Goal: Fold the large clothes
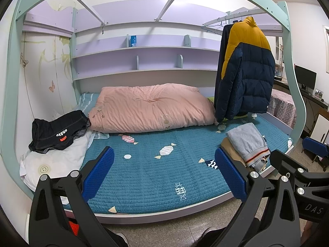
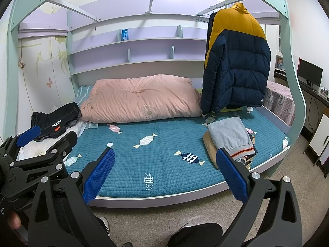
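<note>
both hand-held grippers, left (image 1: 164,170) and right (image 2: 165,171), spread wide, pinching nothing. better unhook the navy-and-mustard puffer jacket (image 2: 236,61), then spread flat mid-bed on the teal quilted bed cover (image 2: 164,164).

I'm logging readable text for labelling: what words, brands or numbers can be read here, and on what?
"BRAVO", upside down, white letters on the dark folded garment at the bed's left end.
"DAS", on the right hand-held gripper body, seen from the left wrist; possibly cut off.
Blue box on the shelf: print too small to read.
</note>
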{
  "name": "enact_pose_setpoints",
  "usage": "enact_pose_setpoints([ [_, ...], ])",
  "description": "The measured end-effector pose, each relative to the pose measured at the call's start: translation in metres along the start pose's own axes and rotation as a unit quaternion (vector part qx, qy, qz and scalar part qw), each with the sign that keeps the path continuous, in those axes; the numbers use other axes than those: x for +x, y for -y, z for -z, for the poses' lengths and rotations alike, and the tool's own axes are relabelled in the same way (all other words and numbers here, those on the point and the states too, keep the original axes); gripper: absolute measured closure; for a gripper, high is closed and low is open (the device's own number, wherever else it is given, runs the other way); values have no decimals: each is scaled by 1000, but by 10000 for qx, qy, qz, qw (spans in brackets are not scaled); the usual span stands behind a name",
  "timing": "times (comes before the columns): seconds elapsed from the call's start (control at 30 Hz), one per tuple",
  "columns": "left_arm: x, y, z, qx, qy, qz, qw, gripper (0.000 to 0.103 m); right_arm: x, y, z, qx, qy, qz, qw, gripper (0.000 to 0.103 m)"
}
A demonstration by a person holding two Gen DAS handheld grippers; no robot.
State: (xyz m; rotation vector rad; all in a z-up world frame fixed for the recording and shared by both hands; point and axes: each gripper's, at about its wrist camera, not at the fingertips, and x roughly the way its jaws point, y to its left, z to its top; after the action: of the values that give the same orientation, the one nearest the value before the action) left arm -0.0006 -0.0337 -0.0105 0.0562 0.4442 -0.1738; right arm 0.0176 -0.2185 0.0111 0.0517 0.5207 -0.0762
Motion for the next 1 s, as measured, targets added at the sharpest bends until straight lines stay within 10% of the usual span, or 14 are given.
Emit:
enact_pose_setpoints([
  [1.0, 2, -1, 2, 7, 16, -22, 10000, 5, 1, -1, 1, -2, -9, 4, 10000, 8],
])
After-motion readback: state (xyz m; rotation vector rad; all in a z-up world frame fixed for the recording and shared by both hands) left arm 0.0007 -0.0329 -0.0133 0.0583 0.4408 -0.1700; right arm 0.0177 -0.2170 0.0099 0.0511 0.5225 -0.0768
